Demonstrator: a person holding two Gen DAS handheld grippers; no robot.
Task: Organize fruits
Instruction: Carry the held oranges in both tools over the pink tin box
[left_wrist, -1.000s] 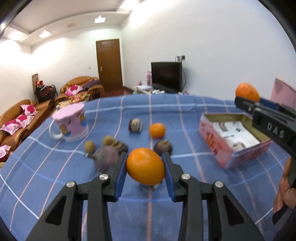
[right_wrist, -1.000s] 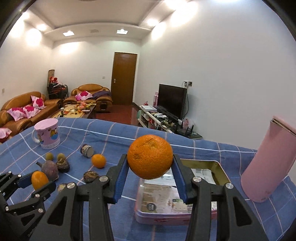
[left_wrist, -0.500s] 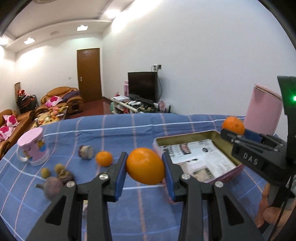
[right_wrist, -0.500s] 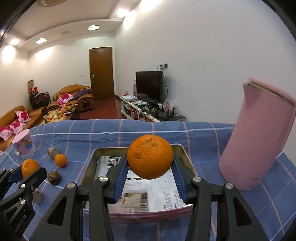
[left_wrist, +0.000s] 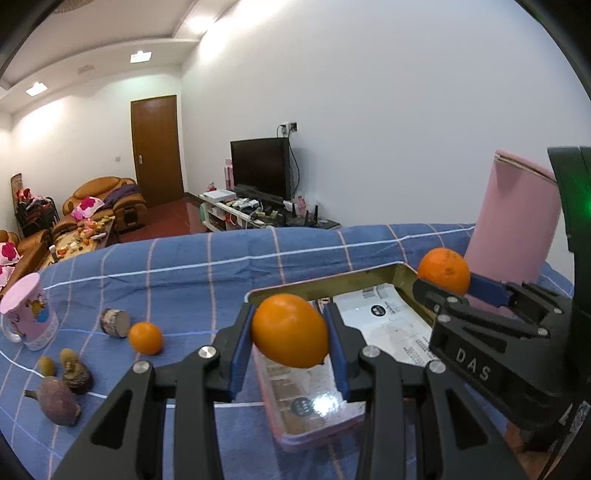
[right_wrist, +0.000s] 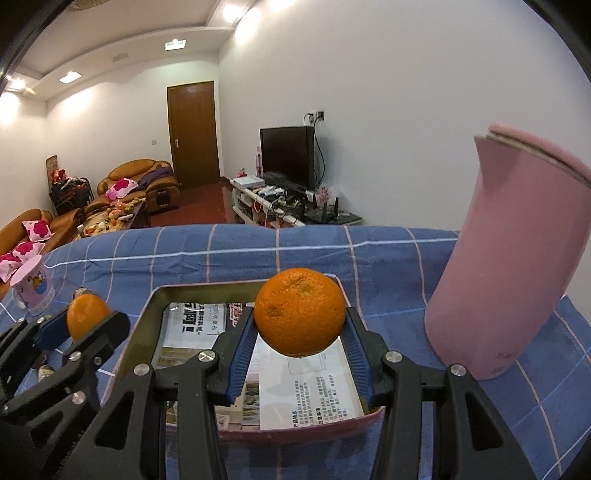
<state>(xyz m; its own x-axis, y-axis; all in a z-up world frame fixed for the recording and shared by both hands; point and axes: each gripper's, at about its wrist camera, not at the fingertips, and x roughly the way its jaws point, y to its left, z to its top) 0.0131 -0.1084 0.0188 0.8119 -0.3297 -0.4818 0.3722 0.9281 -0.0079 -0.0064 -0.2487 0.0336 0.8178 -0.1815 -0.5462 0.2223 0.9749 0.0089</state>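
We hold the left gripper (left_wrist: 290, 334) closed on a smooth orange (left_wrist: 289, 335), its blue pads pressing both sides of the fruit, which hangs above the near left corner of the pink tin box (left_wrist: 317, 432). We hold the right gripper (right_wrist: 300, 323) closed on a rough-skinned orange (right_wrist: 300, 312) in the same way, above the middle of the box (right_wrist: 295, 430), whose floor is lined with printed paper (right_wrist: 314, 387); the print appears to be Chinese text, but it is too small for us to read. The side of the right gripper, seen from the left wrist view, carries the white letters "DAS" (left_wrist: 473, 363), and a green light glows on the black body above it. The box rests on a blue checked tablecloth (left_wrist: 184, 273). Well apart from the box, on the left part of the cloth, we see a small orange (left_wrist: 145, 338), a short round stub (left_wrist: 115, 322) just beside it, two small yellowish fruits (left_wrist: 57, 362), a dark wrinkled fruit (left_wrist: 77, 378) and a purple fruit (left_wrist: 58, 402). A pink cartoon mug (left_wrist: 27, 317) stands upright at the far left. A tall pink container (right_wrist: 517, 258) stands just beside the right edge of the box.
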